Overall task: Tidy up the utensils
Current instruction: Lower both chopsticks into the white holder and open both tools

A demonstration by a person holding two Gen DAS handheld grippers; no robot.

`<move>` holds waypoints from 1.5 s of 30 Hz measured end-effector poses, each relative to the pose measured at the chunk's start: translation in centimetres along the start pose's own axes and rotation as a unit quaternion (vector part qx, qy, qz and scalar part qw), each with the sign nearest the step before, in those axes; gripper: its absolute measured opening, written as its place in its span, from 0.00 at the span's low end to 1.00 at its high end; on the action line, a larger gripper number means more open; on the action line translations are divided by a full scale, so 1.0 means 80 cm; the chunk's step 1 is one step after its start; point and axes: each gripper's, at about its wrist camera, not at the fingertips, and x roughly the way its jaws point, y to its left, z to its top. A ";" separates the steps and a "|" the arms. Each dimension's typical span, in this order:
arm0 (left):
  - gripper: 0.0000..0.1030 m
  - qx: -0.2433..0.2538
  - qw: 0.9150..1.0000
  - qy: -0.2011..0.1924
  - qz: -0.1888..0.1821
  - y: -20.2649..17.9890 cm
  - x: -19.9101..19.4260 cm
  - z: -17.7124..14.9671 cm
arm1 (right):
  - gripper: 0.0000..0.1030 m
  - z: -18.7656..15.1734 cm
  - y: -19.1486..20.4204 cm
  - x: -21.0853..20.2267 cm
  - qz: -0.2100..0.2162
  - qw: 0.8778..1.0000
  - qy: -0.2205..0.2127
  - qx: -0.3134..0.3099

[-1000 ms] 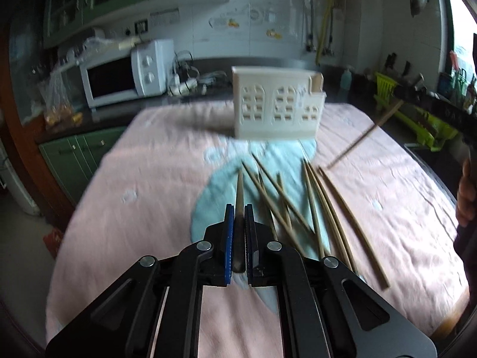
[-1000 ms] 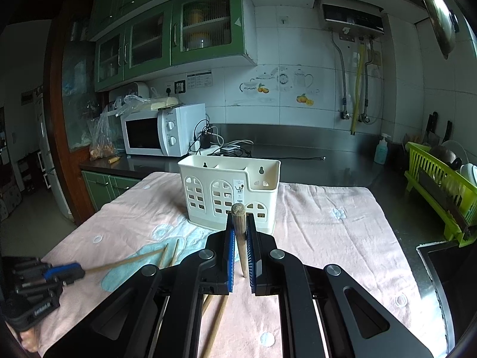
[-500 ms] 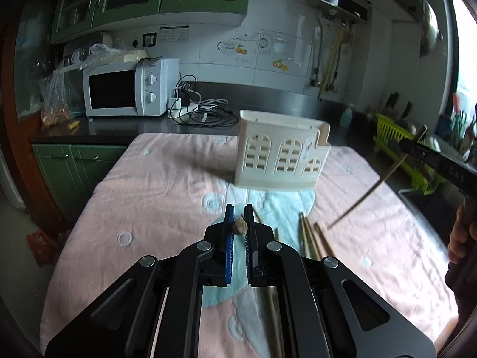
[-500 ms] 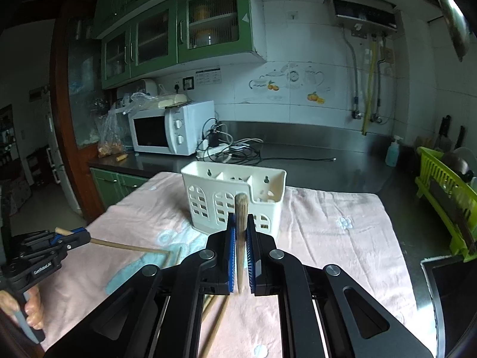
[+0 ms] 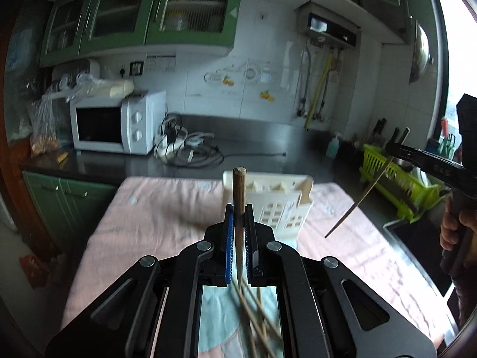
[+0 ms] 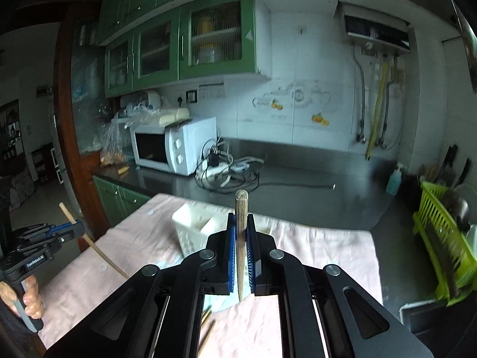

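Chopsticks in both grippers right now, one each. Starting on my left: my left hand (image 6: 28,296) is wrapped around the handle low at the table's left edge, and the left gripper (image 5: 238,235) is clamped tight on a chopstick (image 5: 239,197). From its own camera the stick stands nearly straight up between the blue pads (image 5: 229,238), blunt end on top, thin tip pointing down toward the loose chopsticks (image 5: 256,322) on the pink cloth (image 5: 155,214). Those are pretty blurred. The white holder (image 5: 286,205) sits just behind the stick, past the fingertips.

Over on the right, the right gripper (image 6: 239,244) is squeezed shut on its own chopstick (image 6: 241,226), also upright, blunt end up, tip hanging above the cloth. The holder is right in front of it and slightly left, partly hidden by the fingers. The green dish rack (image 6: 444,250) sits off at the far right.
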 end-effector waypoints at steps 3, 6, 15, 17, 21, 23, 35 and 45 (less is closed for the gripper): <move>0.05 0.002 1.000 -0.024 -0.006 -0.006 -0.006 0.031 | 0.06 0.021 -0.005 0.003 -0.001 1.000 -0.012 0.000; 0.05 0.010 0.999 -0.052 -0.005 -0.015 -0.011 0.063 | 0.06 0.042 -0.006 0.010 -0.011 1.000 -0.024 -0.007; 0.05 0.032 0.992 -0.121 0.010 -0.044 0.020 0.138 | 0.06 0.064 -0.014 0.062 -0.023 0.999 -0.022 -0.011; 0.05 0.038 0.992 -0.122 0.013 -0.047 0.038 0.143 | 0.06 0.062 -0.016 0.076 -0.024 0.999 -0.020 -0.010; 0.05 0.029 0.994 -0.107 0.020 -0.042 0.082 0.142 | 0.06 0.058 -0.017 0.103 -0.022 1.000 -0.009 -0.005; 0.05 0.018 0.995 -0.099 0.021 -0.035 0.105 0.139 | 0.06 0.051 -0.018 0.117 -0.021 1.000 -0.001 -0.004; 0.06 -0.020 0.999 -0.021 0.025 0.005 0.182 0.104 | 0.07 0.019 -0.019 0.159 -0.014 0.999 0.035 0.001; 0.19 -0.031 0.999 -0.022 0.022 0.012 0.145 0.094 | 0.34 0.019 -0.016 0.108 -0.032 0.999 0.010 -0.006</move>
